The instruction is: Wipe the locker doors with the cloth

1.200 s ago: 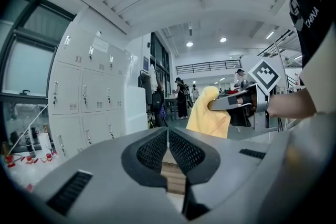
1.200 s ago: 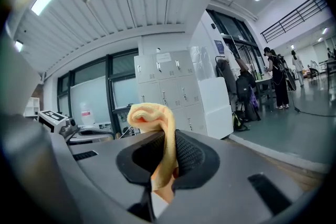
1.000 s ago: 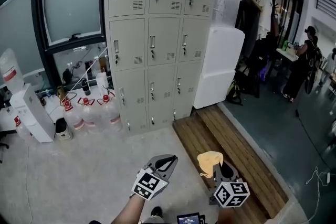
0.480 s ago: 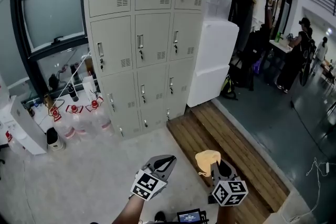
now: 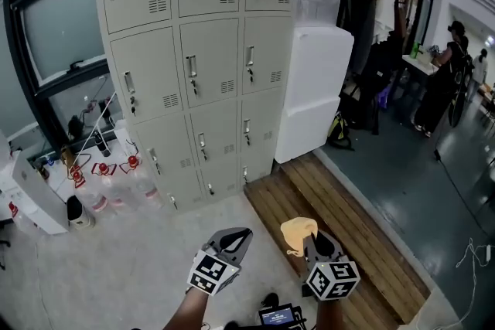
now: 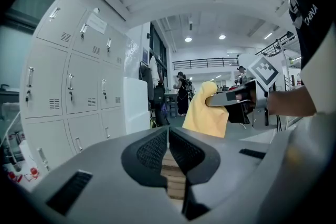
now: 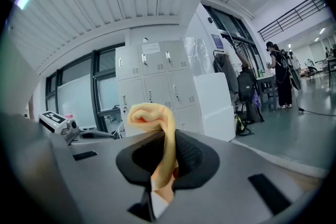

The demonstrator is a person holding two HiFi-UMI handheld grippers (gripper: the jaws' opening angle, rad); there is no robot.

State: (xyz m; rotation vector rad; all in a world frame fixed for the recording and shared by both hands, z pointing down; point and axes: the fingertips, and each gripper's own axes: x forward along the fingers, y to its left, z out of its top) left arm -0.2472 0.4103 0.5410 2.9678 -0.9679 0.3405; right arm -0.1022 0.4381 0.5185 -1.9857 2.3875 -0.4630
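Locker doors [image 5: 193, 50] fill the upper left of the head view, well apart from both claws. At lower centre, the left claw [image 5: 234, 238] is clenched with nothing between its jaws. Just to its right, the yellow cloth [image 5: 297, 233] stands bunched, gripped in the right claw [image 5: 313, 242].

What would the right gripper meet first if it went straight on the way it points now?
Probably the locker doors: the right gripper, shut on the cloth, points at them, with nothing nearer in that line. Depth is unclear.
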